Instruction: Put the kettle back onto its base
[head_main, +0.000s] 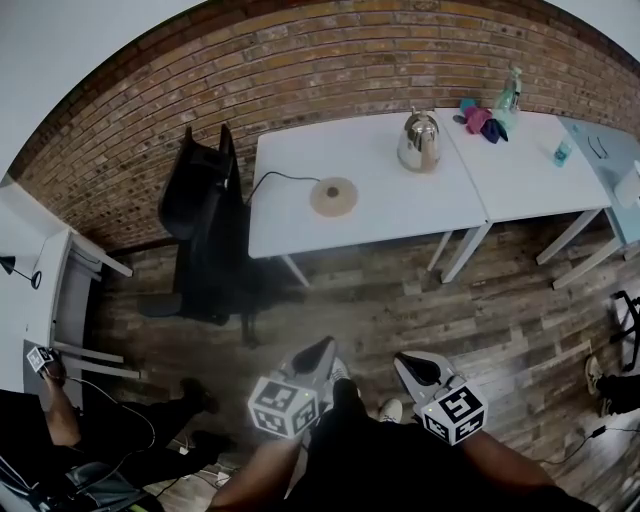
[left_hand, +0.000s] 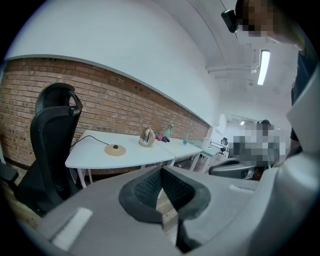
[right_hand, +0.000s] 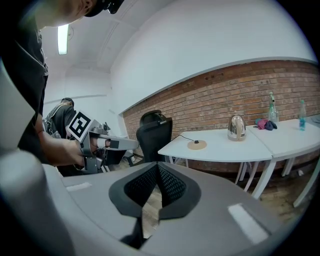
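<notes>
The shiny metal kettle (head_main: 419, 140) stands upright near the right end of a white table (head_main: 290, 215). Its round tan base (head_main: 333, 196), with a black cord, lies on the same table to the kettle's left, apart from it. Both also show far ahead in the left gripper view, kettle (left_hand: 146, 136) and base (left_hand: 115, 149), and in the right gripper view, kettle (right_hand: 236, 128) and base (right_hand: 197, 144). My left gripper (head_main: 318, 352) and right gripper (head_main: 408, 364) hang low over the wooden floor, well short of the table. Both are shut and hold nothing.
A black office chair (head_main: 205, 215) stands at the table's left end. A second white table (head_main: 540, 170) joins on the right, carrying cloths (head_main: 480, 118), a spray bottle (head_main: 508, 100) and a small blue bottle (head_main: 563, 152). Another person (head_main: 60, 420) sits at lower left.
</notes>
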